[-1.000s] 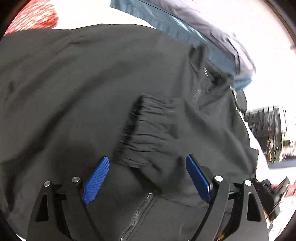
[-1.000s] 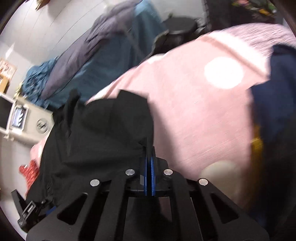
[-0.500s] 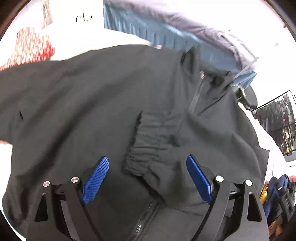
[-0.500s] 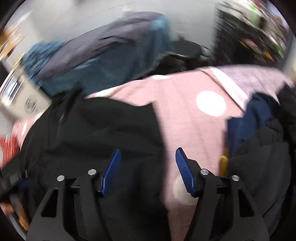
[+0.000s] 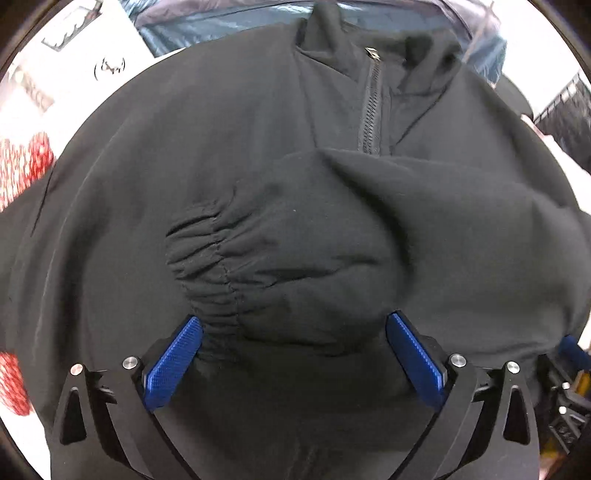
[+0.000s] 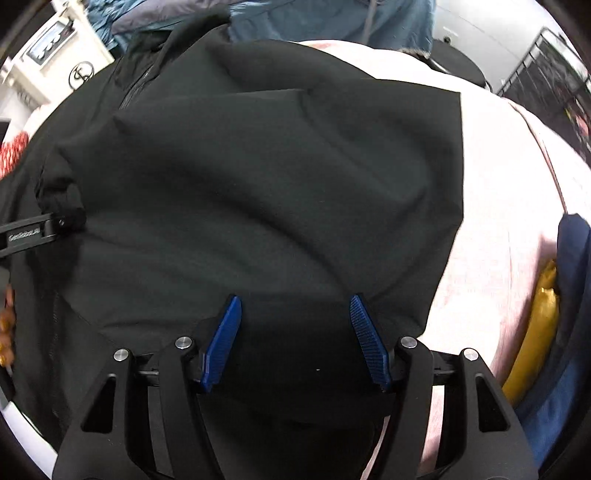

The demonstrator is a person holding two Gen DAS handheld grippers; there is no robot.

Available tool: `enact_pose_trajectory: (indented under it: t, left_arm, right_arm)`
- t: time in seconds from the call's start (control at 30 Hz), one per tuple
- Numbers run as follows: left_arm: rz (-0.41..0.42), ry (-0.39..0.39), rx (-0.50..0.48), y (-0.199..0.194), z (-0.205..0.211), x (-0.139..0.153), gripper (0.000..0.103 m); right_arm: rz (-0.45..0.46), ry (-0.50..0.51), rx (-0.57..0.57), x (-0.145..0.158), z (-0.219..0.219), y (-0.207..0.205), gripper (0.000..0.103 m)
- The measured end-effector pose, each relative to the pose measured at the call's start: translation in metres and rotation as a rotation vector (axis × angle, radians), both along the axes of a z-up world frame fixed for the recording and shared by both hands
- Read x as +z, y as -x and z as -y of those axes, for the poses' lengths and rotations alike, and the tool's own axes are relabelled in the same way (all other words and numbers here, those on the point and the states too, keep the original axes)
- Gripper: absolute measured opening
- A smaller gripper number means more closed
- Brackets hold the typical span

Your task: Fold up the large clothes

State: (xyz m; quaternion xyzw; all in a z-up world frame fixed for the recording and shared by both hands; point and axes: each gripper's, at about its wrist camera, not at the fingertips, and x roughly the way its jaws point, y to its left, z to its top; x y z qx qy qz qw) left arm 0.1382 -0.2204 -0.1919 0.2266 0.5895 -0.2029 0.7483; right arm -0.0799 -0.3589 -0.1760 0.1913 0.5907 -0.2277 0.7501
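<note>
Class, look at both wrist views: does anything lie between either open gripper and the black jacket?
Nothing visible does. The left gripper sits open right over the jacket's cuff; the right gripper is open over bare jacket cloth.

home bedroom, pink bedspread [image 6: 491, 192], blue duvet [image 6: 332, 18], heaped clothes [image 6: 570, 280]

— How is the light?
— Bright and even around the black jacket [image 5: 295, 221], which swallows detail — only its folds and gathered cuff catch a soft sheen. Beyond its collar the background blows out white.
— Sharpness?
— Crisp at the jacket's middle; toward its edges the fisheye bends and smears everything, and dark vignette rings both views.
</note>
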Motion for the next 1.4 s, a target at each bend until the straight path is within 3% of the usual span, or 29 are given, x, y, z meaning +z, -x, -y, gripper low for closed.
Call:
enact_pose_trajectory:
  t: [0.17,0.27,0.47,0.57,0.67,0.77,1.0,1.23,1.4]
  left_arm:
    - [-0.034,0.021,0.032,-0.009,0.002,-0.002,0.099]
    - [-0.055,0.029,0.03,-0.013,-0.003,-0.006,0.099]
    - [-0.094,0.047,-0.017,-0.02,-0.012,-0.003,0.098]
    - [-0.083,0.055,0.038,-0.023,-0.025,0.014,0.097]
    - [-0.031,0.166,0.101,-0.017,-0.063,0.046,0.097]
    - [-0.017,0.224,0.161,-0.009,-0.105,0.064,0.097]
    - [0.004,0.242,0.297,0.008,-0.204,0.078,0.097]
    - [0.024,0.244,0.481,-0.001,-0.316,0.088,0.097]
    - [0.049,0.289,0.625,-0.008,-0.377,0.092,0.097]
  right_arm:
    - [-0.067,0.052,0.009,-0.008,-0.007,-0.012,0.085]
    - [-0.07,0.007,-0.056,-0.015,0.004,-0.008,0.098]
    - [-0.129,0.024,-0.049,-0.001,-0.002,-0.015,0.098]
    - [-0.014,0.036,-0.128,0.032,-0.011,-0.002,0.098]
    - [0.067,0.046,-0.164,0.062,-0.028,0.013,0.098]
    - [0.105,0.009,-0.147,0.078,-0.049,0.023,0.098]
    - [0.117,-0.084,-0.089,0.092,-0.08,0.034,0.098]
    - [0.129,-0.136,0.01,0.098,-0.14,0.014,0.098]
    - [0.122,-0.15,0.039,0.091,-0.156,0.0,0.098]
